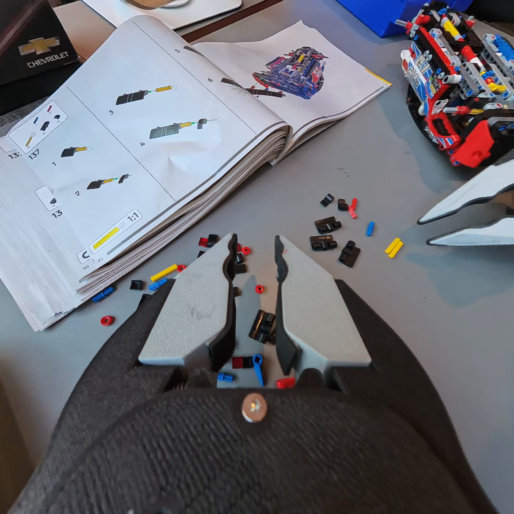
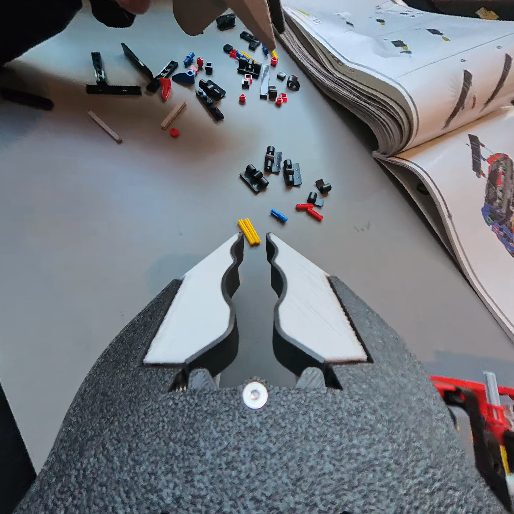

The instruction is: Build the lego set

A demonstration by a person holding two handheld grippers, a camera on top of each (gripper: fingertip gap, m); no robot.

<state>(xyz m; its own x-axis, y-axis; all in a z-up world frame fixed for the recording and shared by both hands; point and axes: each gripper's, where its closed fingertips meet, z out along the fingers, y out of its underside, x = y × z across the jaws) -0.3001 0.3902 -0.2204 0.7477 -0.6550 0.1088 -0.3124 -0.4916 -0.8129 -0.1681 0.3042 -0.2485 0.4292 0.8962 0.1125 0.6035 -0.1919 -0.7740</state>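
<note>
My left gripper [image 1: 255,239] is open and empty, low over a scatter of small black, red, blue and yellow pieces; a black connector [image 1: 262,325] lies on the table between its fingers. My right gripper [image 2: 253,236] is open and empty, its tips just short of two yellow axles [image 2: 249,231] that lie side by side. The axles [image 1: 394,247] and the right gripper [image 1: 423,232] also show in the left wrist view. Black connectors [image 2: 274,172], a blue pin [image 2: 278,215] and red pins [image 2: 308,210] lie beyond the axles. The part-built red, blue and black car model [image 1: 459,83] stands at the far right.
An open instruction booklet [image 1: 139,125] covers the table's left and back. A black box [image 1: 33,41] and a blue box [image 1: 375,14] stand behind it. In the right wrist view a larger pile of pieces [image 2: 194,78] lies far left, under the left gripper [image 2: 230,36]. The left gripper is farther from the blue pin [image 2: 278,215], some 12 cm, than the right, some 4 cm. It is also in sight in the left wrist view [image 1: 372,228].
</note>
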